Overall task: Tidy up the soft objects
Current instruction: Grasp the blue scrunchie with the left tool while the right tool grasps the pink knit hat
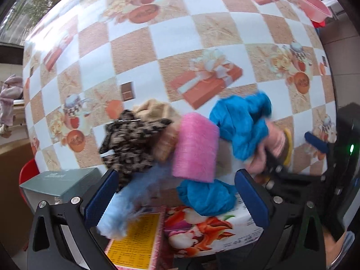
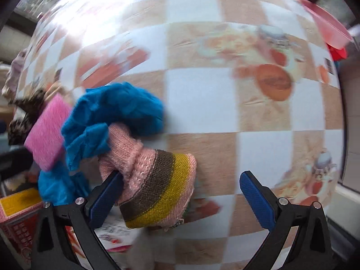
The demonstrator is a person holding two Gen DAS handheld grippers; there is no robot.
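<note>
A pile of soft things lies on the checkered tablecloth [image 1: 171, 33]: a leopard-print cloth [image 1: 128, 144], a beige knit [image 1: 153, 110], a pink fuzzy piece [image 1: 195, 146], a blue scarf [image 1: 243, 123], and a light blue fluffy piece [image 1: 121, 207]. My left gripper [image 1: 177, 199] is open above the pile's near side. My right gripper [image 2: 182, 193] is open; a pink knit with brown and yellow stripes [image 2: 157, 184] lies between its fingers against the left finger [image 2: 105, 195]. The scarf [image 2: 112, 117] and the pink fuzzy piece [image 2: 47, 132] show there too. The right gripper's body [image 1: 299, 177] shows at the right of the left wrist view.
A printed box [image 1: 202, 231] with a yellow label lies under the pile at the table's near edge. A grey-green box [image 1: 58, 182] stands at the left. A pink basin [image 1: 308, 2] sits at the far right corner. A red chair [image 1: 28, 173] is beyond the left edge.
</note>
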